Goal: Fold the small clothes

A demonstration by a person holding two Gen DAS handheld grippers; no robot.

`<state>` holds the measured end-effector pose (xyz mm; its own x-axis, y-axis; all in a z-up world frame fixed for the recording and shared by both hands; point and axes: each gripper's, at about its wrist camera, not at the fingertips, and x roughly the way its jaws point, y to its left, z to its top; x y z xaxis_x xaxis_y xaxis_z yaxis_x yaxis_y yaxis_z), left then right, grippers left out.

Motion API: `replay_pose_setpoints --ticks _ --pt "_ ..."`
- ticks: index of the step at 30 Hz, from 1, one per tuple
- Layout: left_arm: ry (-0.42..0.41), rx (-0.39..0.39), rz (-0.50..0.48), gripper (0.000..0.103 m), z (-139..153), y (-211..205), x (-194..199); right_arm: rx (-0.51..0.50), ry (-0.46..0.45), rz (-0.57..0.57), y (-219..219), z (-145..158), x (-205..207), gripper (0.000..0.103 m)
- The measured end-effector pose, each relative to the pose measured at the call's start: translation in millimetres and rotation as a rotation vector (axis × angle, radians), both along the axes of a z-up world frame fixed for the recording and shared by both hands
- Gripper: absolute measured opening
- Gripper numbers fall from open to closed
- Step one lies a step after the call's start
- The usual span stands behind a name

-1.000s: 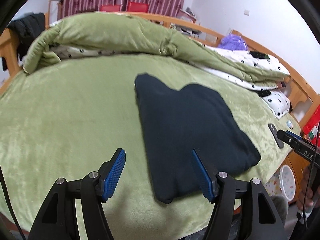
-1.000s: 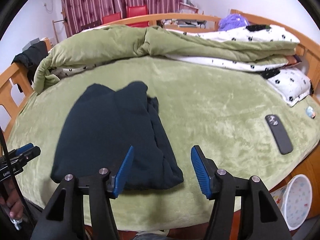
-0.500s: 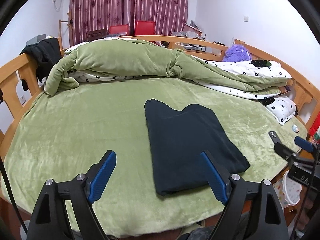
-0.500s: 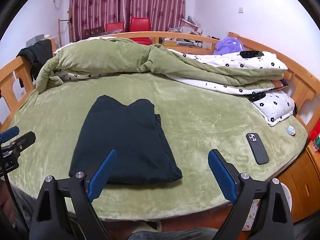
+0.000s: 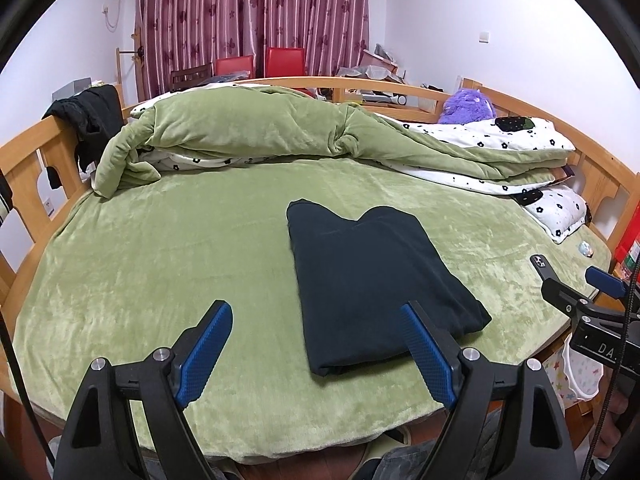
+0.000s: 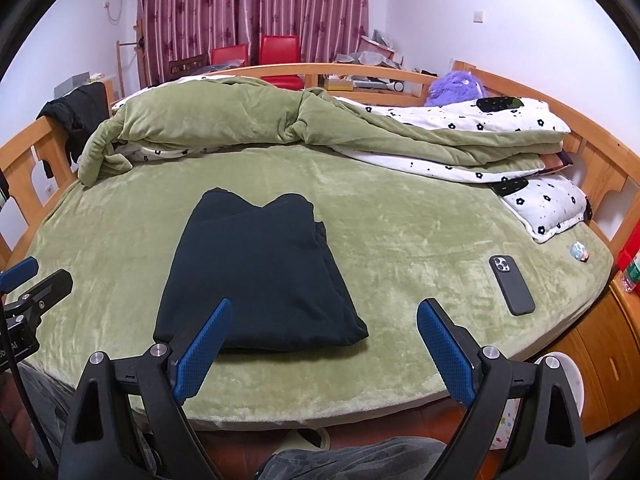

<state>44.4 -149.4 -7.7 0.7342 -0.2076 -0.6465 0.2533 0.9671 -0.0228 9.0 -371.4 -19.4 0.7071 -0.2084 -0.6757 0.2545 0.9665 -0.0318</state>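
A dark navy garment [image 5: 372, 276] lies folded into a flat rectangle on the green bed cover [image 5: 180, 264]; it also shows in the right wrist view [image 6: 260, 272]. My left gripper [image 5: 316, 344] is open and empty, held back over the bed's near edge, with the garment's near end between and beyond its fingers. My right gripper [image 6: 324, 344] is open and empty, held back at the near edge, its left finger in front of the garment's near corner. Neither gripper touches the cloth.
A rolled green quilt [image 5: 260, 132] and a white flowered quilt [image 6: 460, 120] lie along the far side. A flowered pillow [image 6: 548, 204], a black phone [image 6: 512, 284] and a small toy [image 6: 580, 250] lie on the right. A wooden rail [image 5: 24, 168] rings the bed.
Both grippers have pulled back from the garment and up, so more of the room shows. Their jaws have opened wider. The folded garment has stayed where it was.
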Motion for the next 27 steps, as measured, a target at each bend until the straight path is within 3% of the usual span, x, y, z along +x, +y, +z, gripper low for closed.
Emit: replay_pose_setpoints --ticks 27 --pt "-0.004 0.003 0.001 0.085 0.7 2.8 -8.3 0.002 -0.002 -0.012 -3.8 1.5 -12.8 0.093"
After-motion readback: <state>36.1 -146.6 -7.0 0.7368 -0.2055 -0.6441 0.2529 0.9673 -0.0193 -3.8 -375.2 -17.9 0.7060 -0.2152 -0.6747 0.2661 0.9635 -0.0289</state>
